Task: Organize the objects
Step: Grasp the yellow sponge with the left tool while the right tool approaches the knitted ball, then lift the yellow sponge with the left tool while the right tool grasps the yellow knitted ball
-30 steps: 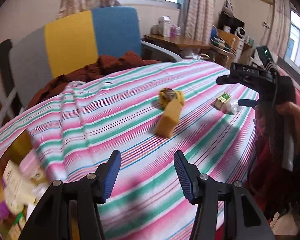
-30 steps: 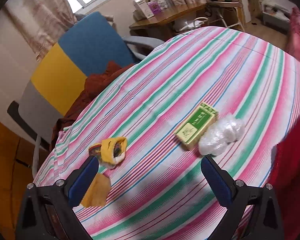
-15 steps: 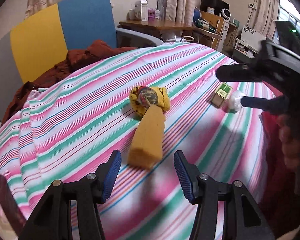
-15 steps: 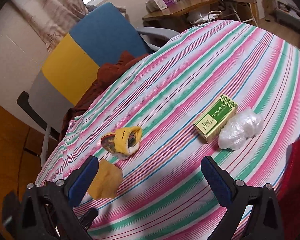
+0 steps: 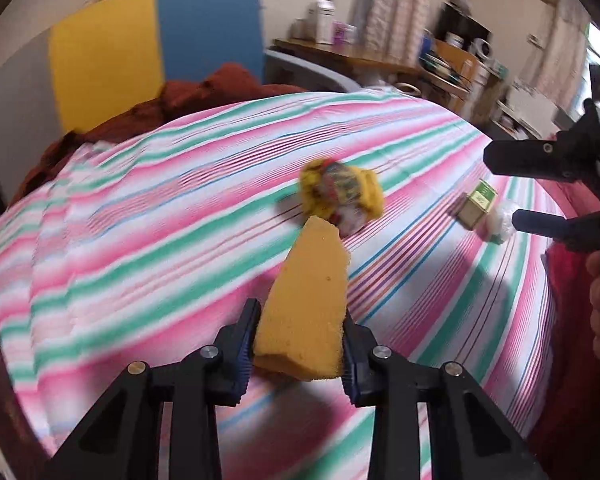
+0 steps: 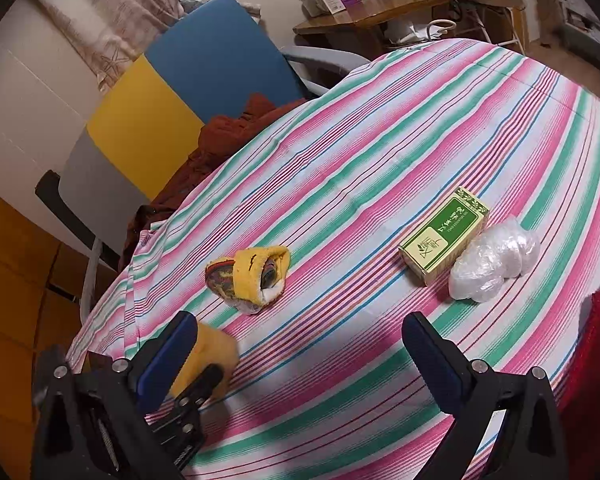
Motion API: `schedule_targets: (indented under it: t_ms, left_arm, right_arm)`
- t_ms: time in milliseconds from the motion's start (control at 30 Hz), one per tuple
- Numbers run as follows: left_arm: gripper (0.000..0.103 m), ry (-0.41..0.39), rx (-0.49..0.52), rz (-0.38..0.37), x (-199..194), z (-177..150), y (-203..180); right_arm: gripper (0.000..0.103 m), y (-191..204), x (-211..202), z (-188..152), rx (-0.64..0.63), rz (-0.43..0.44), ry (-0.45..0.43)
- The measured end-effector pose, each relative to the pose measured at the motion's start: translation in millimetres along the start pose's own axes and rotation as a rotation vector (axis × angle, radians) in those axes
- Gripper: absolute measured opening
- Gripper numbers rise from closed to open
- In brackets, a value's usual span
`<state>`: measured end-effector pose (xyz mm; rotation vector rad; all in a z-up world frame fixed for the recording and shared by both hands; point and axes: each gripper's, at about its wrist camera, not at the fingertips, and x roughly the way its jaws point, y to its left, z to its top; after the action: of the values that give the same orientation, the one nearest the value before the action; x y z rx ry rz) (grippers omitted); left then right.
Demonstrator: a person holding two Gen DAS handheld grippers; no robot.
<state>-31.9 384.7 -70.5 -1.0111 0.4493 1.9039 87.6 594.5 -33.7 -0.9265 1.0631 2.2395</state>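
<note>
Sponge [image 5: 304, 308] now pinched in left gripper [image 5: 300, 350] jaws, open a moment ago; right gripper [image 6: 300, 354] spread at three o'clock; first pickup likely secured.

Striped table [image 6: 380, 140] bears sock bundle [image 6: 252, 276], box [image 6: 444, 236], bag [image 6: 492, 264].

Striped cloth [image 6: 380, 152] bare behind rolled sock [image 6: 252, 276], green box [image 6: 444, 240].
</note>
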Motion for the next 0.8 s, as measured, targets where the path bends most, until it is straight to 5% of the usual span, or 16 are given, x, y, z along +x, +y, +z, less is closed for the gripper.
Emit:
schedule_targets:
  t_ms: [167,467,800]
  left_arm:
    - [0.034,-0.018,-0.080,0.015,-13.6,-27.0,14.6]
    - [0.034,-0.019,-0.085,0.002,-7.8,-26.6,18.3]
    - [0.034,-0.018,-0.095,0.010,-1.9,-34.4,19.3]
  right_arm:
    - [0.103,6.4,3.9,-2.7,-0.034,0.005,0.023]
    - [0.103,46.4,21.7,-8.5,-0.200,-0.010,0.101]
    - [0.103,80.4,96.7,17.0,-0.314,-0.053,0.134]
